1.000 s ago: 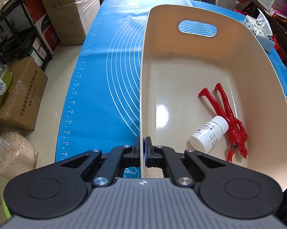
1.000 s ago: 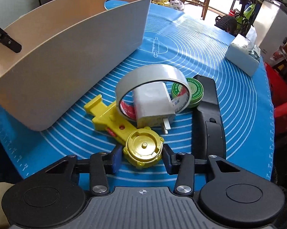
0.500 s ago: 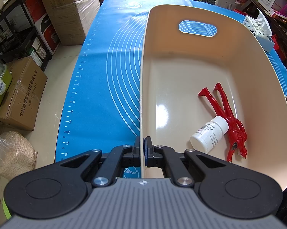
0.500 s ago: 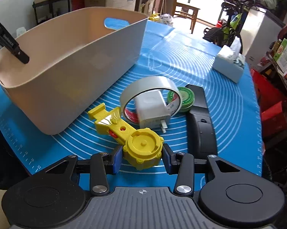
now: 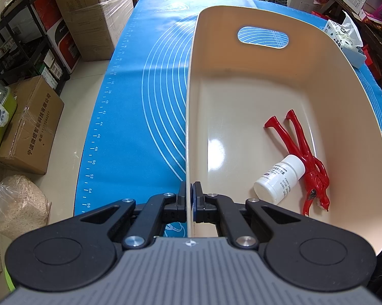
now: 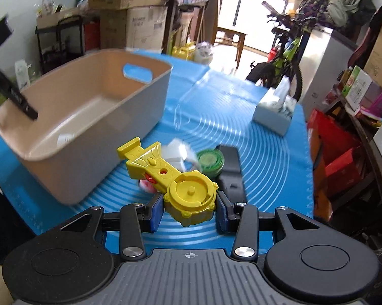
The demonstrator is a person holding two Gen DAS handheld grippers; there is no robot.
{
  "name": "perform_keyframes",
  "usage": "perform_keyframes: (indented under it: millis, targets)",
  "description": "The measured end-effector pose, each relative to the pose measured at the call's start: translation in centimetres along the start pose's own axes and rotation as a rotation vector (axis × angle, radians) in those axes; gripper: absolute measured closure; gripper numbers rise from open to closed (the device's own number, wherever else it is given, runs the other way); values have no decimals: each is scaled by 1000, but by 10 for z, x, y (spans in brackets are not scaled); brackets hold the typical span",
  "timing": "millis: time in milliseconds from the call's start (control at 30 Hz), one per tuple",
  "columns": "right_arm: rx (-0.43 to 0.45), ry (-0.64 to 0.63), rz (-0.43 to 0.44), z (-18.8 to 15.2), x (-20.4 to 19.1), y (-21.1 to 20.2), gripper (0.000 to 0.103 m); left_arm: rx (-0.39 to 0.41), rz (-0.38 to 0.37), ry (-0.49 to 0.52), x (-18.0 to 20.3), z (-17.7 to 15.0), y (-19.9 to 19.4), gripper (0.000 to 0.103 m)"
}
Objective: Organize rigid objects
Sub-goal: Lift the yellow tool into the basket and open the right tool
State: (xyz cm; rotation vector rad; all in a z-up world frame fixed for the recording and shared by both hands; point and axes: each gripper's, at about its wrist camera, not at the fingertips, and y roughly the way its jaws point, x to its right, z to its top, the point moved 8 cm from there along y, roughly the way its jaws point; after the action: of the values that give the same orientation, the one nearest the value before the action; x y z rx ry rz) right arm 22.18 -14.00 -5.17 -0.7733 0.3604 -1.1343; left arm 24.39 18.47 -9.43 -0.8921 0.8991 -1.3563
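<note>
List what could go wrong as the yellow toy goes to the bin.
1. The right hand-held gripper pinches only the yellow toy launcher's round end; its long handle could swing or slip.
2. Dropped in, it may strike the white bottle or red pliers.
3. The left hand-held gripper grips only the bin's thin wall.

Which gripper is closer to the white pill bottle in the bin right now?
Left. The left gripper is clamped on the bin rim just beside the white pill bottle; the right gripper is outside the bin, holding the yellow toy launcher.
</note>
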Motion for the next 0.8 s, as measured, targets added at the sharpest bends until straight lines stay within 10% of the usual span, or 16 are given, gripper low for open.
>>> perform_keyframes:
  millis: [467,800]
  targets:
    - [167,18,80,104,-47,11,53,0,1,1,0,0,0,98]
    - [67,-21,133,120,-120,63,53,2,-3,4,1,0,1,98]
